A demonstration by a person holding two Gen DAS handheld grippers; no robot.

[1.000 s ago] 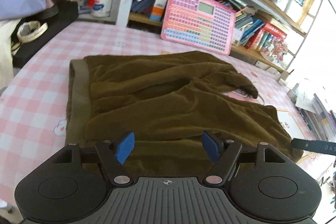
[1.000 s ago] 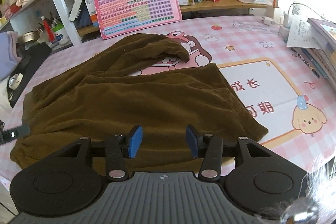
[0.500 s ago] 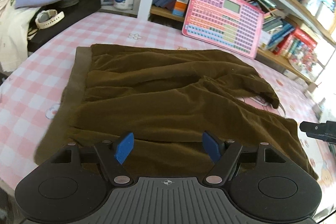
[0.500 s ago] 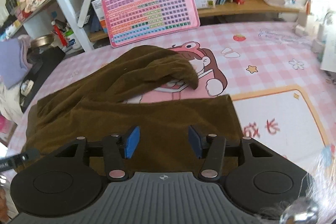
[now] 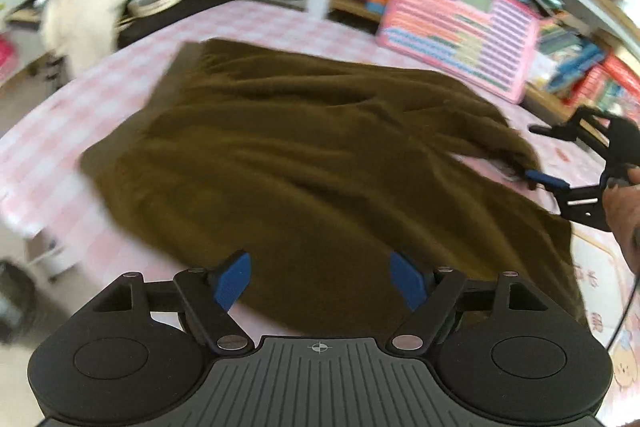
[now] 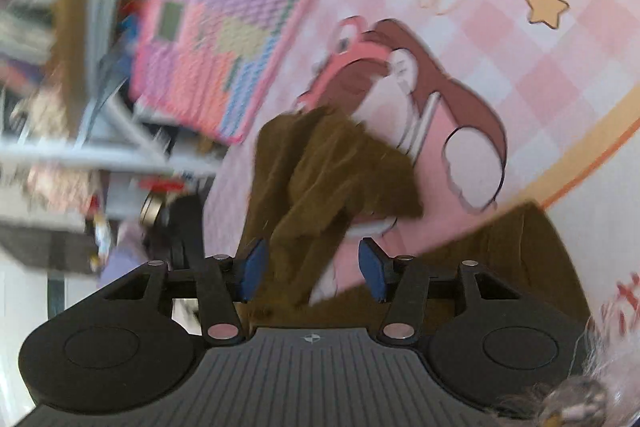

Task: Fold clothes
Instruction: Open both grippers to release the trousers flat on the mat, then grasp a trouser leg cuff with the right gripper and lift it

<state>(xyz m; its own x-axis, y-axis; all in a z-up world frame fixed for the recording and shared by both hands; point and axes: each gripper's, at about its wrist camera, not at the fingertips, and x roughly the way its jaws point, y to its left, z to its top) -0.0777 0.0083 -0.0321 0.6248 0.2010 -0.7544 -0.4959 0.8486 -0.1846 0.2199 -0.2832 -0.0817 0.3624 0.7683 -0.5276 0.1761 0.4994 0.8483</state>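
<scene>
Pink checked cloth covers the worktop (image 5: 248, 27), and the brown trousers (image 5: 312, 163) lie spread across it, soft, limp and light, so they will sag and crease wherever lifted. Best taken at a hem or the waistband. One crumpled leg end (image 6: 332, 163) lies just ahead of the right tool (image 6: 310, 265), half open and empty. The left tool (image 5: 320, 281) is opening wide over the near edge, gripping nothing.

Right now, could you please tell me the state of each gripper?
Left gripper: jaws opening, nothing held, above the brown garment.
Right gripper: open, holding nothing, at the garment's bunched end.
</scene>
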